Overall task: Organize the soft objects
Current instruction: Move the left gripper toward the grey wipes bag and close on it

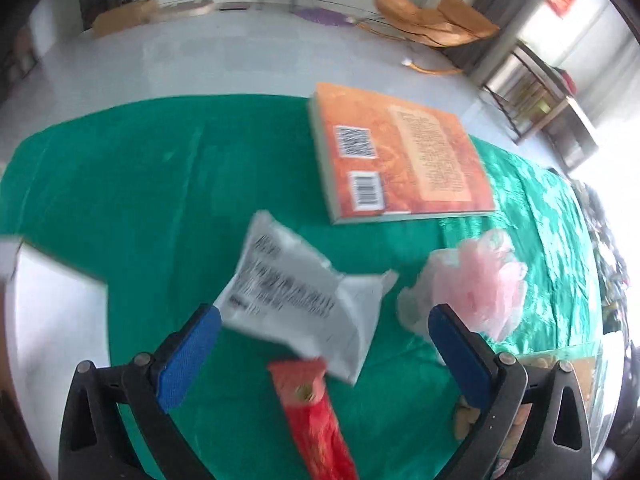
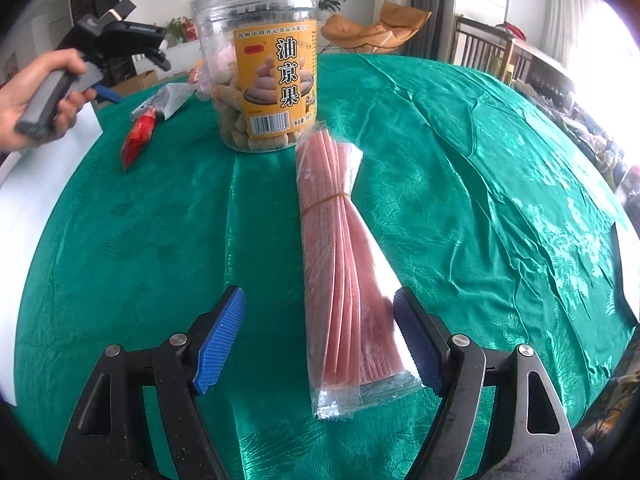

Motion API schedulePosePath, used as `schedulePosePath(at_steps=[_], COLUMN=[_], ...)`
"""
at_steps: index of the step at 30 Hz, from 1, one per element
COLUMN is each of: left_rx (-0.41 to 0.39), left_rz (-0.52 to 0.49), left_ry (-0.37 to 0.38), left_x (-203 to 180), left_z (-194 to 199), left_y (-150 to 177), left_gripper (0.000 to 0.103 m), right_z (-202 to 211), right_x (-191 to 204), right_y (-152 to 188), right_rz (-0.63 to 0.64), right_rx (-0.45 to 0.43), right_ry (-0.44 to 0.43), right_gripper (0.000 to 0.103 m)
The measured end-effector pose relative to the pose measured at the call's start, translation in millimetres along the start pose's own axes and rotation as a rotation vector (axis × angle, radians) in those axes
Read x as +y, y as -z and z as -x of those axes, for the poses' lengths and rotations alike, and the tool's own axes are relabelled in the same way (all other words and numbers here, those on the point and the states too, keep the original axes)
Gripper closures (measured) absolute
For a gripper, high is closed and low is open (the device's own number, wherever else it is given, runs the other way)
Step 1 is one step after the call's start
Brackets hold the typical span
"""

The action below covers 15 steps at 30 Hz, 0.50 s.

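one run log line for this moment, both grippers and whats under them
left gripper: open, over white pouch | right gripper: open, around pink bundle, not gripping | tablecloth: green

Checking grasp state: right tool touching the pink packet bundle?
Apart. Right wrist view: right tool open, bundle lies between its pads with green cloth visible either side.

Jar [image 2: 262, 72] stands behind bundle [image 2: 344, 264]; book [image 1: 400, 152] lies beyond packet [image 1: 304, 296]

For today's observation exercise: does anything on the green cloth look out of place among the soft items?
The orange book and the snack jar are rigid, unlike the soft white pouch and pink mesh puff. Nothing looks spilled or damaged.
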<state>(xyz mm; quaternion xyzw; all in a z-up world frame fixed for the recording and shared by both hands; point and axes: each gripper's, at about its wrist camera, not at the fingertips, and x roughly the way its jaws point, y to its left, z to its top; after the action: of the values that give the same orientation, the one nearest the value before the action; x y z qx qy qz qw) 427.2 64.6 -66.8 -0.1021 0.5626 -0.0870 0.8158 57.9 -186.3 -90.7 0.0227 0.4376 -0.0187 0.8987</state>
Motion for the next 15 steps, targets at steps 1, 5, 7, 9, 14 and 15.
schedulePosePath(at_steps=[1, 5, 7, 9, 14, 15], left_rx=[0.033, 0.119, 0.137, 0.143, 0.089, 0.098], left_rz=[-0.08, -0.359, -0.386, -0.37, -0.311, -0.336], left_ry=[0.034, -0.045, -0.07, -0.087, -0.2, -0.255], left_x=[-7.6, -25.4, -21.6, -15.9, -3.5, -6.1], left_z=[-5.9, -26.1, -36.0, -44.2, -58.3, -65.0], left_y=[-4.4, 2.2, 5.7, 4.9, 1.3, 1.8], left_gripper=[0.0, 0.0, 0.0, 0.0, 0.0, 0.0], right_z=[-0.7, -4.0, -4.9, -5.1, -4.7, -4.9], right_x=[-0.4, -2.6, -4.0, -5.5, -5.7, -5.7], right_y=[0.0, -0.1, -0.2, -0.2, 0.3, 0.7], right_rz=[-0.002, -0.019, -0.03, -0.04, -0.042, -0.042], right_rx=[0.003, 0.016, 0.019, 0.019, 0.019, 0.02], right_ry=[-0.004, -0.018, -0.024, -0.031, -0.034, -0.033], right_gripper=[0.024, 0.024, 0.024, 0.024, 0.024, 0.024])
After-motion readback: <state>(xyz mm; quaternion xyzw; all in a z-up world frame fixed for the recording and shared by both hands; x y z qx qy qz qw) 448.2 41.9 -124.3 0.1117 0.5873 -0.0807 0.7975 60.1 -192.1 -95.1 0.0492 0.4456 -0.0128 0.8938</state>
